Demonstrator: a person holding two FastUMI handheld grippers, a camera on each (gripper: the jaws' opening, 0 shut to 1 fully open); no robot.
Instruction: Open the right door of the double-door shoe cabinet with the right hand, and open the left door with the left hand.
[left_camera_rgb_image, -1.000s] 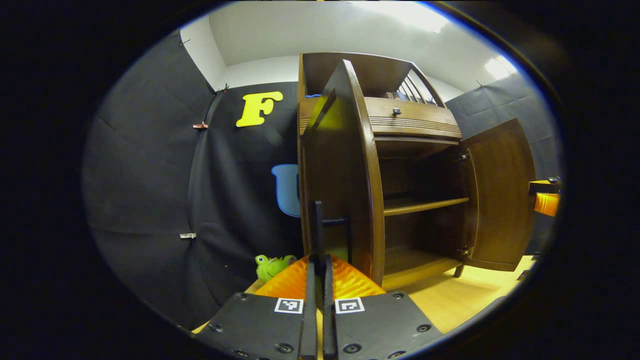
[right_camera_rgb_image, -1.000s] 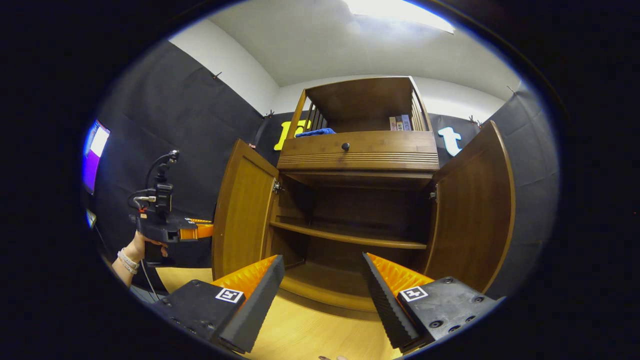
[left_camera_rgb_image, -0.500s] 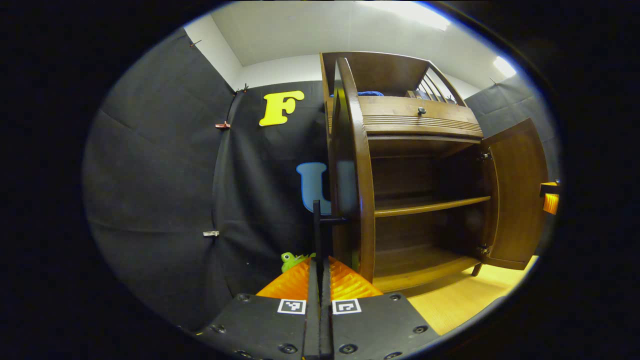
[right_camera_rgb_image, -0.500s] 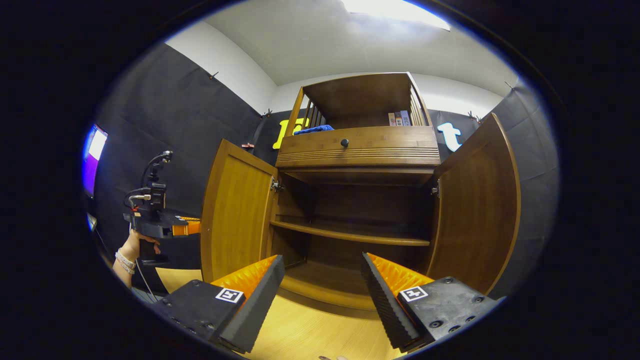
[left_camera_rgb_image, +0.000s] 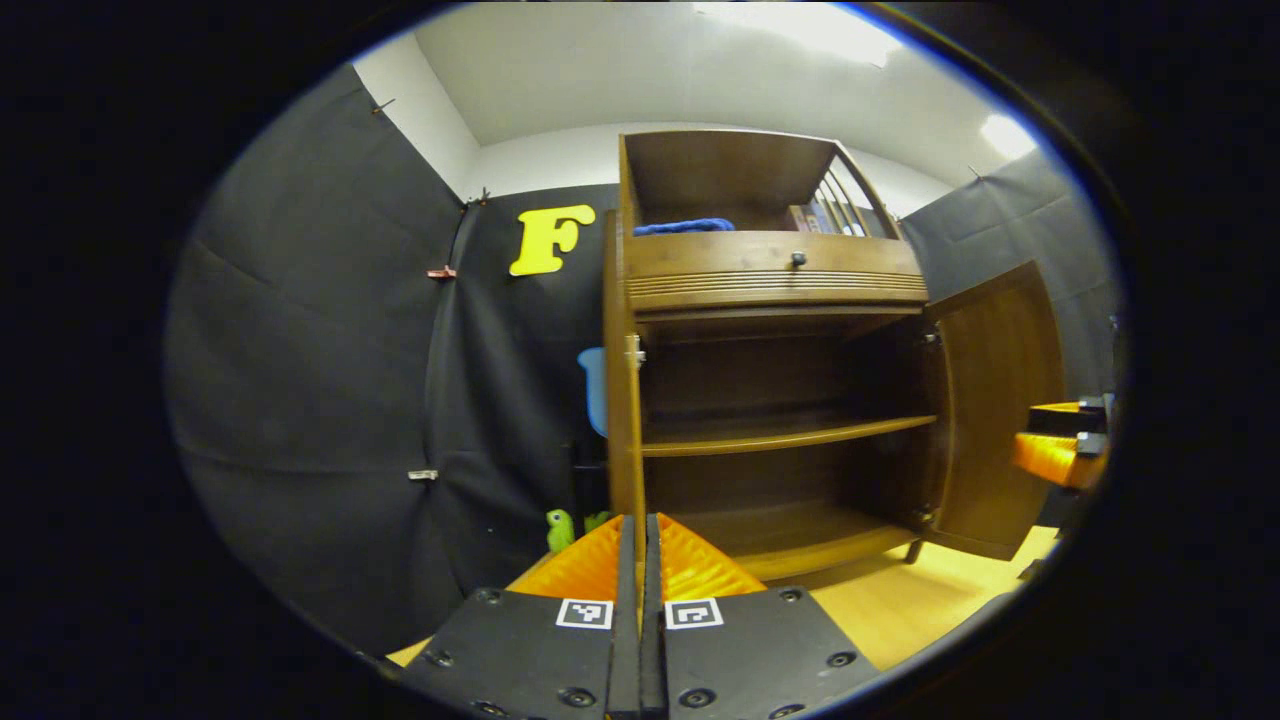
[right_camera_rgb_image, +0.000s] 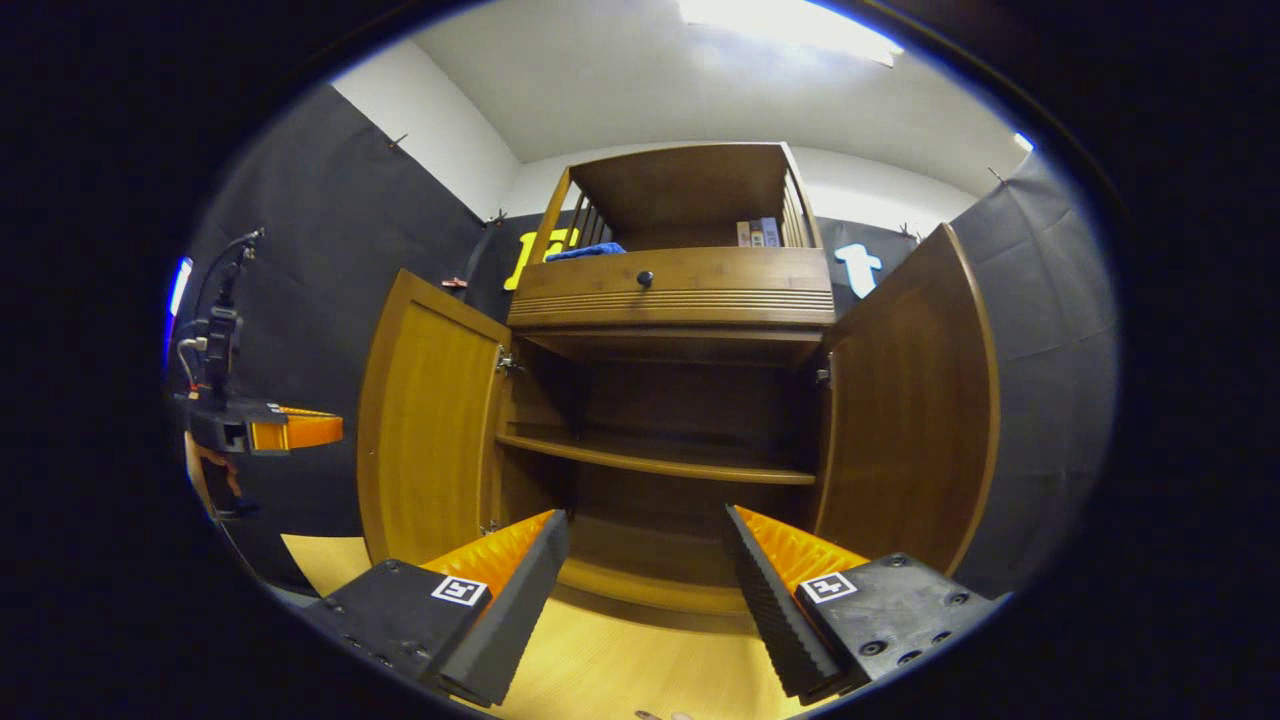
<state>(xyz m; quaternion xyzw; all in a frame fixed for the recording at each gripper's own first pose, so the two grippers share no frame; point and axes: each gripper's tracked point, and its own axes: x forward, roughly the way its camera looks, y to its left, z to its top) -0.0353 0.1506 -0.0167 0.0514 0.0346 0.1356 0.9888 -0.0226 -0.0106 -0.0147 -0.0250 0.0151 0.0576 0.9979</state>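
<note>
Standing swung wide: left door (right_camera_rgb_image: 425, 425) frame left, right door (right_camera_rgb_image: 915, 400) frame right, 2 leaves clearing shelves. Left gripper (left_camera_rgb_image: 640, 570) clenched empty, bottom center; right gripper (right_camera_rgb_image: 645, 580) released, spread below cabinet (right_camera_rgb_image: 680, 285), likely done.

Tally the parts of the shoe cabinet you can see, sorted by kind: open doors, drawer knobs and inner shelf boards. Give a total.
Open doors: 2, the left door and the right door
Drawer knobs: 1, the knob
Inner shelf boards: 1, the shelf
Total: 4
</note>
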